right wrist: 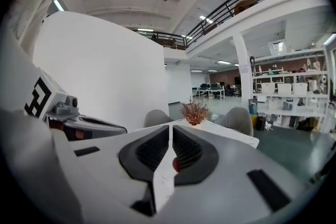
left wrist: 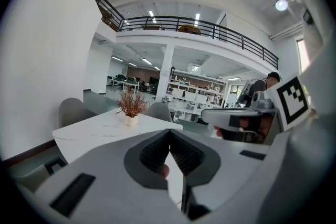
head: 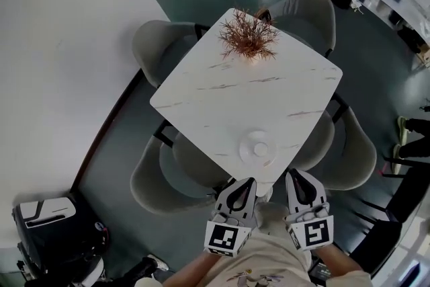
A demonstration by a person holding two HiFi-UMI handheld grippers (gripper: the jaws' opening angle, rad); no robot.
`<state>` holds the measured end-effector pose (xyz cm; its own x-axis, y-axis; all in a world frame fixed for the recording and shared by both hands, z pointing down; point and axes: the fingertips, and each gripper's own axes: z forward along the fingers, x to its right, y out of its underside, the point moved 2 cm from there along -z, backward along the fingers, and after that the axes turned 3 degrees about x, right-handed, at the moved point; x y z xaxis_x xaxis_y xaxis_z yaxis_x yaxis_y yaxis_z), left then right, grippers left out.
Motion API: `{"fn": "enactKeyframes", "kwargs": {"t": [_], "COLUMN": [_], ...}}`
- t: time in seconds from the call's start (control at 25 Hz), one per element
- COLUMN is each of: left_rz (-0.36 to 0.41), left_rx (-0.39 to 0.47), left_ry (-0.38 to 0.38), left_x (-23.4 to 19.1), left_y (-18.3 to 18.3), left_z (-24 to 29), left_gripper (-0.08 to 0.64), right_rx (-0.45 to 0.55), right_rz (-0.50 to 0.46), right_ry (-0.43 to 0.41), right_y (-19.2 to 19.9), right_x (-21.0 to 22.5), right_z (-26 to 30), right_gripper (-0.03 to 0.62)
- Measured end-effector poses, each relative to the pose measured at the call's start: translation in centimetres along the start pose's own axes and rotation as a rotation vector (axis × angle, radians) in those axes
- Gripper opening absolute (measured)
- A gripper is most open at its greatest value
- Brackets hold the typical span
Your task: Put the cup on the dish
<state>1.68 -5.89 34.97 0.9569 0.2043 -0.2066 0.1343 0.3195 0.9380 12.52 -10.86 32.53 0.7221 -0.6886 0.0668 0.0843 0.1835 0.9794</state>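
In the head view a round white dish (head: 258,147) lies near the closest corner of the white marble table (head: 201,101). A small white cup (head: 259,148) appears to stand in the middle of the dish, though white on white makes it hard to tell apart. Both grippers hover side by side just short of that corner, below the dish in the picture. My left gripper (head: 249,182) is shut with nothing between its jaws (left wrist: 169,135). My right gripper (head: 294,175) is also shut and empty (right wrist: 171,129). Neither gripper view shows the dish or the cup.
A potted plant with dry reddish twigs (head: 248,37) stands at the table's far corner. Grey chairs (head: 158,44) surround the table on all sides. A black and white machine (head: 54,228) sits on the floor at lower left. A white curved wall (head: 60,44) lies to the left.
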Motion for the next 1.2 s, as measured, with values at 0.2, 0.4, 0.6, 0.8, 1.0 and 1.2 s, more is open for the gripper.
{"fn": "enactKeyframes", "kwargs": {"t": [0.2,0.4,0.6,0.8,1.0,1.2], "left_rz": [-0.021,-0.037,-0.064,-0.044,-0.035,-0.034], "left_rx": [0.009,0.024,0.071,0.077,0.069,0.055], "left_ry": [-0.031,-0.030,-0.006,-0.001,-0.012,-0.022], "left_x": [0.8,1.8,3.3,4.3,4.6,4.6], "left_y": [-1.1,-2.3,-3.6,-3.7,-2.9,-2.3], "left_z": [-1.6,-2.7,-3.3,-4.0,-4.8,-5.3], "left_gripper": [0.005,0.005,0.005,0.005,0.005,0.005], "right_rx": [0.010,0.014,0.030,0.010,0.018,-0.001], "right_rz": [0.043,0.054,0.054,0.045,0.037,0.039], "right_ry": [0.005,-0.005,-0.029,-0.026,-0.016,-0.008], "right_y": [-1.8,-3.0,-4.6,-4.2,-4.0,-3.0], "right_x": [0.0,-0.4,-1.6,-2.5,-2.7,-3.2], "right_z": [-1.7,-2.8,-4.2,-5.8,-6.8,-7.3], "right_gripper": [0.026,0.026,0.026,0.025,0.025,0.025]}}
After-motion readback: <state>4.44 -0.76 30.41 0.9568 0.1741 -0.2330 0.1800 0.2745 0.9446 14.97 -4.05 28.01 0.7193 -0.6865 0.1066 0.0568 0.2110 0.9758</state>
